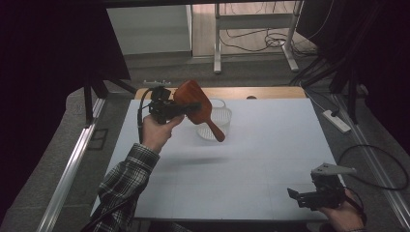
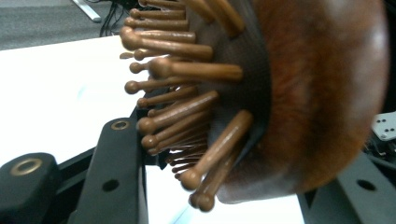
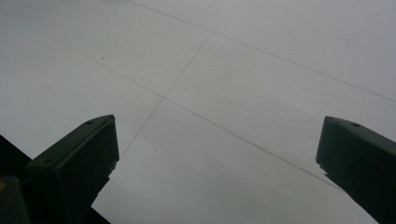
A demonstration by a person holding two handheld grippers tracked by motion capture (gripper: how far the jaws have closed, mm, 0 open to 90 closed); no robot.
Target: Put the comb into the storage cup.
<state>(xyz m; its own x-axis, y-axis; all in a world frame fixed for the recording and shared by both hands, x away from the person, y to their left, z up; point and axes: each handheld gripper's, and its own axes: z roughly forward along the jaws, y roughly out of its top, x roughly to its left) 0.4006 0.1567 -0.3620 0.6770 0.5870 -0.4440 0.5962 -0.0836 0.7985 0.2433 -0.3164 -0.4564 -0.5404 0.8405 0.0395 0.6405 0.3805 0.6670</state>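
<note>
White sheeting is covering the desk [image 1: 270, 159], with dark curtains hanging at both sides and cables trailing across the floor beyond.

Progress: we are judging the pickup as done. We are holding the wooden paddle hairbrush [image 1: 196, 104] clear of the desk in the left gripper [image 1: 169, 108], up in the air just in front of the clear plastic basket [image 1: 217, 123]. What is left, as we are reading it, is setting the brush down, probably into that basket; nothing is lying in the basket yet, as far as the high view is showing.

Brush versus fingers: the left fingers [image 2: 112, 172] are clamping across the brush head, one on the bristle side against the wooden pins, the other on the smooth back. The handle is pointing down and away toward the basket.

Right gripper [image 1: 309, 195]: we are keeping it idle near the desk's near right corner, well apart from the brush, its fingers [image 3: 79, 158] standing wide apart and grasping nothing.
</note>
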